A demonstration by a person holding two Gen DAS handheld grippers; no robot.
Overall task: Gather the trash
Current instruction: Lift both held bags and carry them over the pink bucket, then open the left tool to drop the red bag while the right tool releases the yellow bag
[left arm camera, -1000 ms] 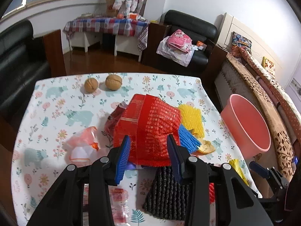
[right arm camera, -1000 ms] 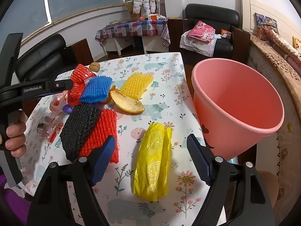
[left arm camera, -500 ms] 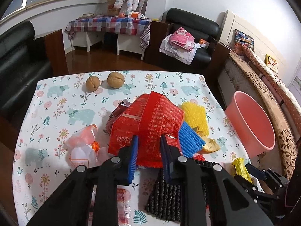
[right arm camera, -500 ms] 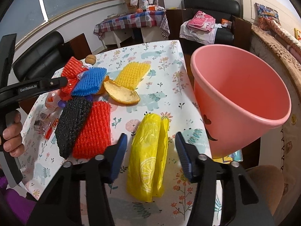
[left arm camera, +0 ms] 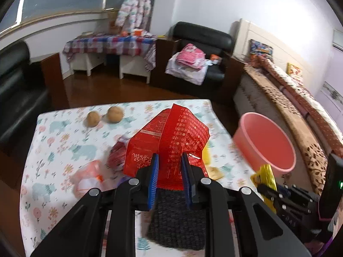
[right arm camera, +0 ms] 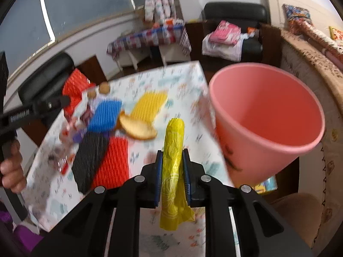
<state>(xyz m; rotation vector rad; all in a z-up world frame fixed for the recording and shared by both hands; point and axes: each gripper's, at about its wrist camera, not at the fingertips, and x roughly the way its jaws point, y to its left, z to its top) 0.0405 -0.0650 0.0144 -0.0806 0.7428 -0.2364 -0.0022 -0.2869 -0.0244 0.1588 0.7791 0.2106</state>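
The red wrapper (left arm camera: 169,141) carries white print, unreadable. The left gripper (left arm camera: 170,177) clamps it; the right gripper (right arm camera: 172,175) clamps the yellow bag (right arm camera: 172,160), pink bin (right arm camera: 268,115) at 2 o'clock.

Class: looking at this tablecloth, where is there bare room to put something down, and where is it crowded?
Bare cloth: the left edge beside the two walnuts, and between the yellow foam net and pink bin. Crowded: the middle, where the blue net, peel, black net and wrappers overlap.

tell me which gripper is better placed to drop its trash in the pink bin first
Right. The right gripper grips the yellow bag beside the pink bin; the left gripper's red wrapper sits farther away.
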